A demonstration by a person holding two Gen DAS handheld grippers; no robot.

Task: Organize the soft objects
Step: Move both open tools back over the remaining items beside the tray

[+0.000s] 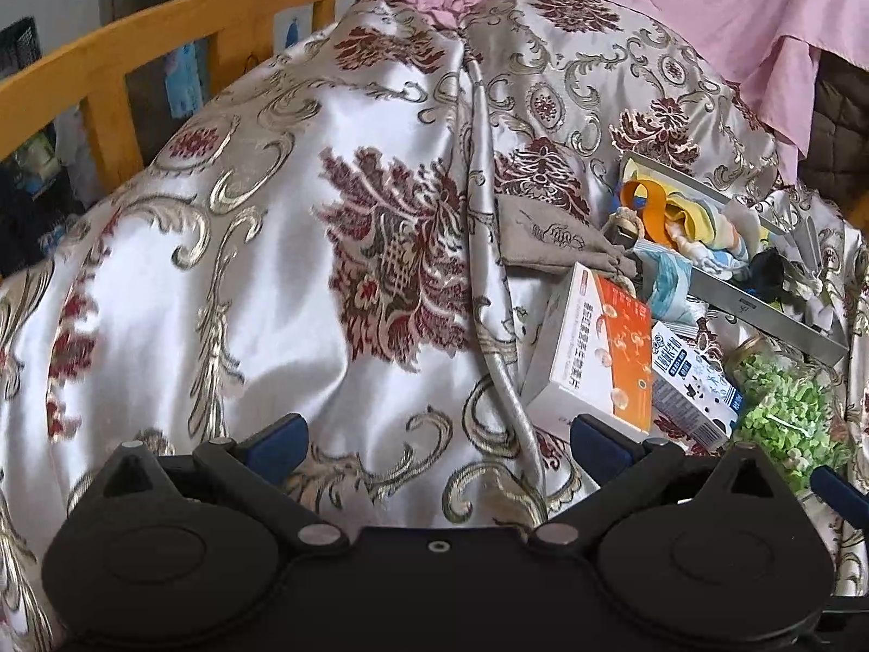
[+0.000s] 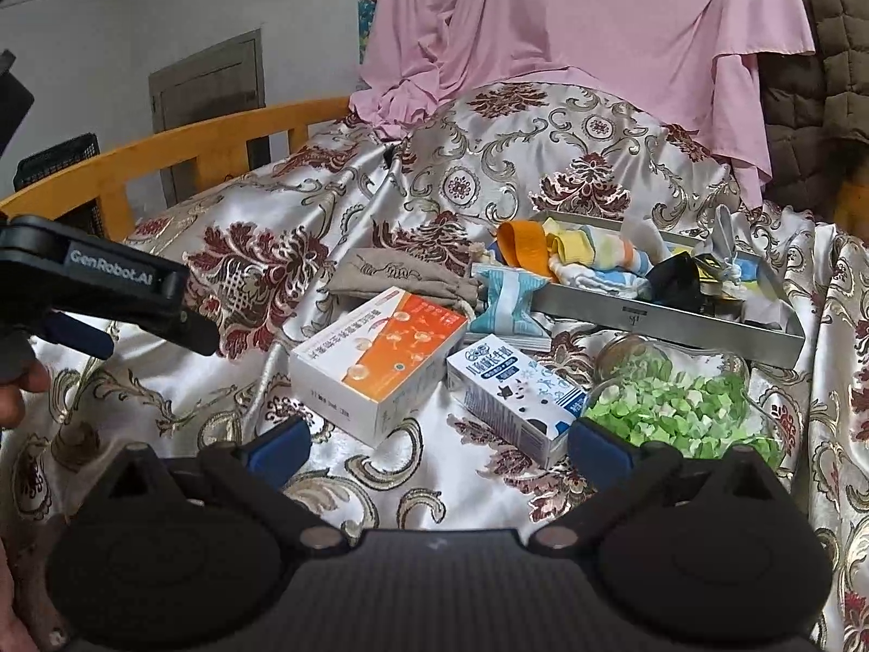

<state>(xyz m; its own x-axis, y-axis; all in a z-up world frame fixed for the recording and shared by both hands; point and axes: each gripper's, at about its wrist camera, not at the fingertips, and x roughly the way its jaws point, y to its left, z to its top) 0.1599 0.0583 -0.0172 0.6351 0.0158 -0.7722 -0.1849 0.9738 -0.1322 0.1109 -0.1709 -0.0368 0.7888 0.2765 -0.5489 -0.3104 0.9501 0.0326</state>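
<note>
A grey metal tray [image 2: 679,320] lies on the satin cover and holds an orange band [image 2: 524,244], rolled striped socks [image 2: 597,266] and dark cloth bits. A grey drawstring pouch [image 2: 402,277] and a light blue packet [image 2: 508,299] lie just left of the tray. The tray [image 1: 771,315] and pouch [image 1: 548,239] also show in the left wrist view. My left gripper [image 1: 437,437] is open and empty over the bare cover; it also shows at the left of the right wrist view [image 2: 136,320]. My right gripper [image 2: 440,448] is open and empty, in front of the boxes.
An orange-and-white box [image 2: 380,364], a blue-and-white milk carton [image 2: 516,391] and a glass jar of green paper stars [image 2: 684,407] lie near the front. A pink cloth [image 2: 570,27] drapes behind. An orange wooden rail [image 2: 163,141] runs along the left.
</note>
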